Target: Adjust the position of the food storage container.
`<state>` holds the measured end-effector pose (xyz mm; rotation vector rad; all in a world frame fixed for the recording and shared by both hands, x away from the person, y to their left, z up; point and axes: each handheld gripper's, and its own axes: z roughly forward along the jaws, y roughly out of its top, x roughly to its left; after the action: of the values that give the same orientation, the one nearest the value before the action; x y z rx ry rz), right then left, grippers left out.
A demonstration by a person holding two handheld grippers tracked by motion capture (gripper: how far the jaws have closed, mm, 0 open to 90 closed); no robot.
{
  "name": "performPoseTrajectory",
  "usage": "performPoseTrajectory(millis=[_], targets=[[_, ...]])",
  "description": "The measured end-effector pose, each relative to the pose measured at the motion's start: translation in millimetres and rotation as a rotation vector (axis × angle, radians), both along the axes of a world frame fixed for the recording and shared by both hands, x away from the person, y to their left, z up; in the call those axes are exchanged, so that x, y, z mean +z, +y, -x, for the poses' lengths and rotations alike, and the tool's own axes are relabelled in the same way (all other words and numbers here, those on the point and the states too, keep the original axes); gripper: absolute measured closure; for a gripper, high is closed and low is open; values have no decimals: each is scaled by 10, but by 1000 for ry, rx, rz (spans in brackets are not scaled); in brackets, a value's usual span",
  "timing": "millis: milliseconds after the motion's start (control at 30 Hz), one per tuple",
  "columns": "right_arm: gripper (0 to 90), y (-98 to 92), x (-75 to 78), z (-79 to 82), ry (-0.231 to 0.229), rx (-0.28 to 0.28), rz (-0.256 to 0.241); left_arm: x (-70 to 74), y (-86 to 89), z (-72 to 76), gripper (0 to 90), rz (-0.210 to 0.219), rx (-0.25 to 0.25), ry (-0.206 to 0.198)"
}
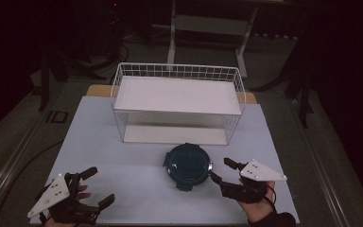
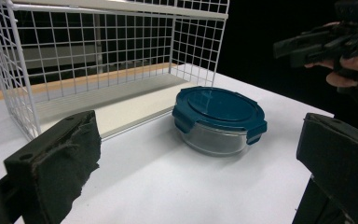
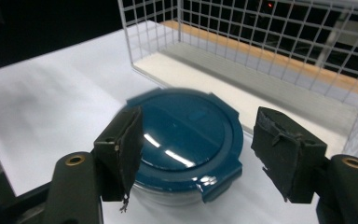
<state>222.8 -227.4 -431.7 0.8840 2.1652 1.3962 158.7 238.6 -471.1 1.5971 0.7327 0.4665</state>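
A round glass container with a dark teal clip-on lid [image 1: 187, 165] [image 2: 219, 119] [image 3: 186, 140] stands on the white table, just in front of the wire rack. My right gripper [image 1: 220, 169] [image 3: 198, 149] is open right beside the container's right side, its jaws apart on either side of the lid's near edge without touching it. My left gripper [image 1: 102, 185] [image 2: 199, 161] is open near the table's front left, well apart from the container, with nothing between its jaws. The right gripper [image 2: 321, 42] and its hand also show far off in the left gripper view.
A white wire rack [image 1: 177, 101] [image 2: 74, 60] [image 3: 270, 42] with a solid upper shelf and a low open bay stands at the back middle. The white table top [image 1: 123, 156] ends close behind both hands. Dark floor and a white frame [image 1: 208, 28] lie beyond.
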Motion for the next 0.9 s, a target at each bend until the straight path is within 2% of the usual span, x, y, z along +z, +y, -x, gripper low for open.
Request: performPoseTrajectory(millis=[100, 233, 333, 433, 667, 900], targets=[[468, -8, -77, -11, 35, 1, 7, -3, -1, -3, 0, -1, -1, 2], [604, -6, -177, -24, 75, 1, 43, -9, -1, -10, 0, -3, -2, 5], [811, -7, -255, -25, 75, -8, 86, -10, -6, -10, 0, -3, -4, 6], [897, -6, -318, -44, 103, -5, 95, -10, -5, -11, 0, -4, -5, 6], [900, 21, -484, -110, 198, 19, 114, -14, -6, -14, 0, -9, -6, 7], [900, 46, -580, -175, 245, 22, 140, -15, -8, -15, 0, -10, -8, 6]])
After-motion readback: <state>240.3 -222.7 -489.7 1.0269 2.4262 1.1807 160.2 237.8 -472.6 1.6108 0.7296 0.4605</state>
